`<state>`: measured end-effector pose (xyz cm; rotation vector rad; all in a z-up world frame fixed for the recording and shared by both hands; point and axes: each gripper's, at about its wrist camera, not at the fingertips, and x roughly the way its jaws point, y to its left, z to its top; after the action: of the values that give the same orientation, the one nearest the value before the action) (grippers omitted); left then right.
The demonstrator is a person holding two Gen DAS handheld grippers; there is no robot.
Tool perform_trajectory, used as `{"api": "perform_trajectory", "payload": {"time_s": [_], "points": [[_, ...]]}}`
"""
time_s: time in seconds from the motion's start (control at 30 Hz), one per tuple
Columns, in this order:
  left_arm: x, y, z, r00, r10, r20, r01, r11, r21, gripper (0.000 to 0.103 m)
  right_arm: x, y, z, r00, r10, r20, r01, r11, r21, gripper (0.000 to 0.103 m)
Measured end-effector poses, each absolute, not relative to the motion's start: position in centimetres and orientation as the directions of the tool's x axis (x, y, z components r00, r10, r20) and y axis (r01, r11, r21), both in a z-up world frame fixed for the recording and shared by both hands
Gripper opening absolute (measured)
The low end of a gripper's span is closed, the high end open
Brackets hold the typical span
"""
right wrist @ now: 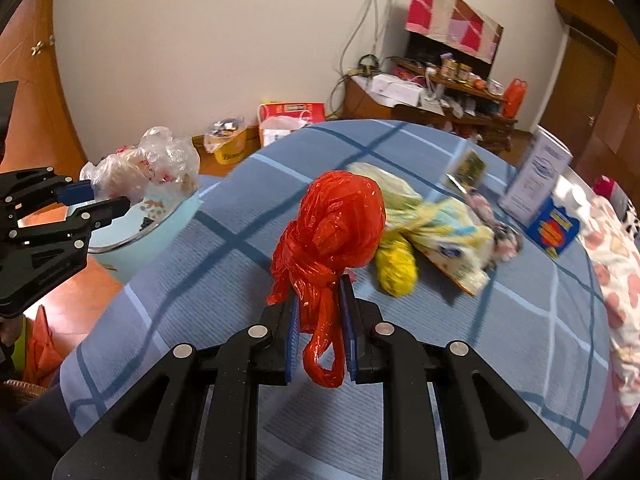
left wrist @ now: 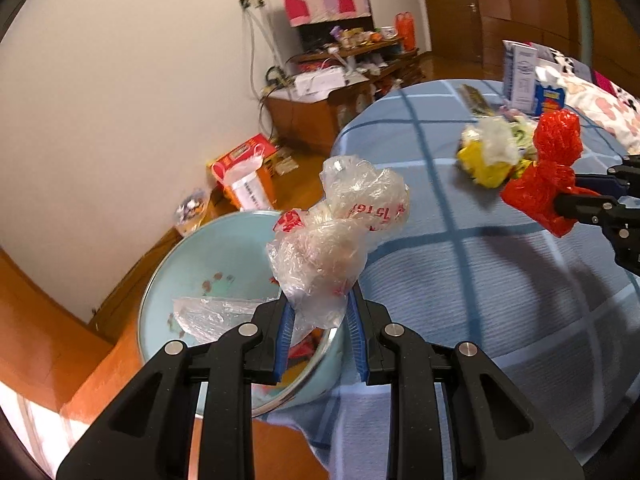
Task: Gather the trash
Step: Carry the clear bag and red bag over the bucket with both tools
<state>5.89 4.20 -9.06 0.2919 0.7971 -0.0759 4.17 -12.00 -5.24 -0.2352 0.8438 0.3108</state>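
While each hand-held gripper (left wrist: 318, 316) (right wrist: 320, 312) clamps a bag, basin (left wrist: 160, 280) holds clear plastic (left wrist: 204, 314).

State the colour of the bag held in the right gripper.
Red bag; clearest in the right wrist view.

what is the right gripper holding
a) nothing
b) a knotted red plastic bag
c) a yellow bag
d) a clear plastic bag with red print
b: the right gripper is clamped on a knotted red plastic bag, while the clear plastic bag with red print is in the left gripper and the yellow bag lies on the blue checked cloth.
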Motion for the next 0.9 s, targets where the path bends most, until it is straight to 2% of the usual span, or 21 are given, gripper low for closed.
{"api": "perform_trajectory", "payload": {"time_s": [0.9], "points": [[8.0,12.8,-10.4,0.649,0.168,-0.742,0.001,0.975,0.222,0.026,9.5,-3.0,-5.5,0.578,0.229,-0.783,-0.503,0.856,-0.12,0.019]]}}
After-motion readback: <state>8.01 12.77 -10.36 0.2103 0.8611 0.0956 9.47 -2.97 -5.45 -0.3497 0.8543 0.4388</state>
